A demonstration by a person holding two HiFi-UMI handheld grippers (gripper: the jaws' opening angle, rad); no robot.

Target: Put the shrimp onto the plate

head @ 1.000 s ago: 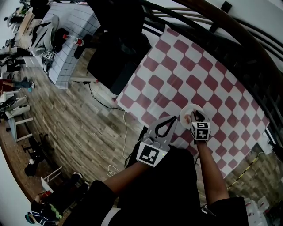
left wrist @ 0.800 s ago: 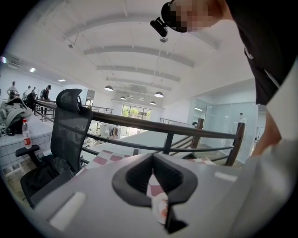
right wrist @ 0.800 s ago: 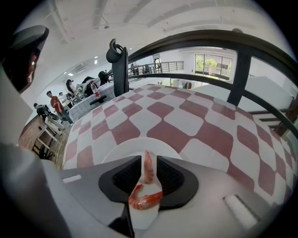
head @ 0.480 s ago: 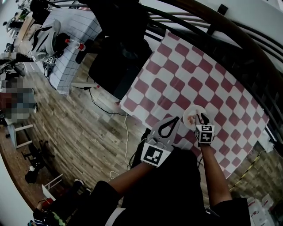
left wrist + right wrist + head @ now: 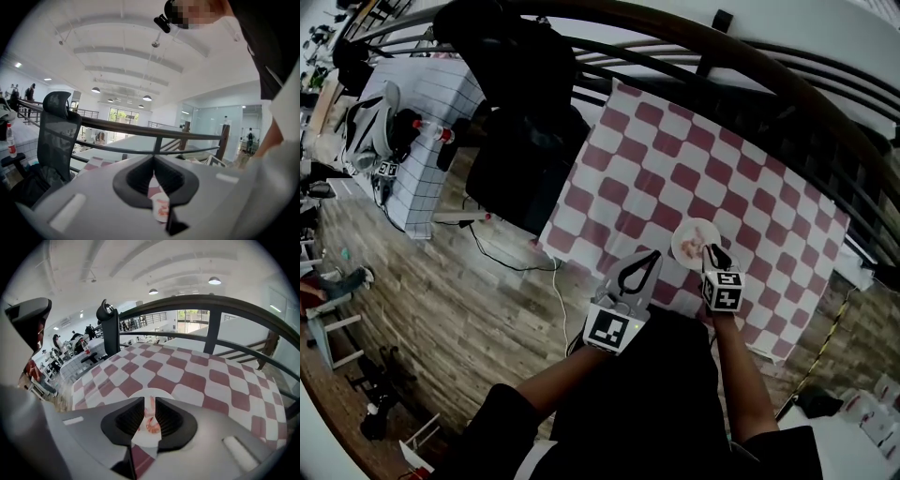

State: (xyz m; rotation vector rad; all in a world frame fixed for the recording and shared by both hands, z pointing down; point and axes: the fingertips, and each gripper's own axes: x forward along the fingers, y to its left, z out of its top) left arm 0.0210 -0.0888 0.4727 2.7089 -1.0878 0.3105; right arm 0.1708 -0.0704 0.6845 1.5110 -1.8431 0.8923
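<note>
Two claws: both near the lower edge of the checked surface (image 5: 703,159), low centre of the head view.
Left claw (image 5: 656,254): tips pressed together with nothing between them. It sits just left of the plate in the head view.
Right claw (image 5: 150,401): jaws spread, having just narrowed somewhat, and pinching nothing. It hangs above the plate, tilted downward.
Shrimp (image 5: 151,423): pink and curled, lying on the plate. It is seen through the gap between the right claw's jaws, and neither pad presses on it.
Plate (image 5: 688,234): small, round and white, resting on the surface near its lower edge, right of centre in the head view.
Surface: patterned in red and white checks, running diagonally across the upper right of the head view.
Chair (image 5: 525,141): black office chair at the surface's left end, upper centre-left of the head view.
Railing (image 5: 694,42): dark curved rail along the top of the head view, beyond the surface.
Floor (image 5: 441,272): wood-pattern planks filling the left half of the head view.
</note>
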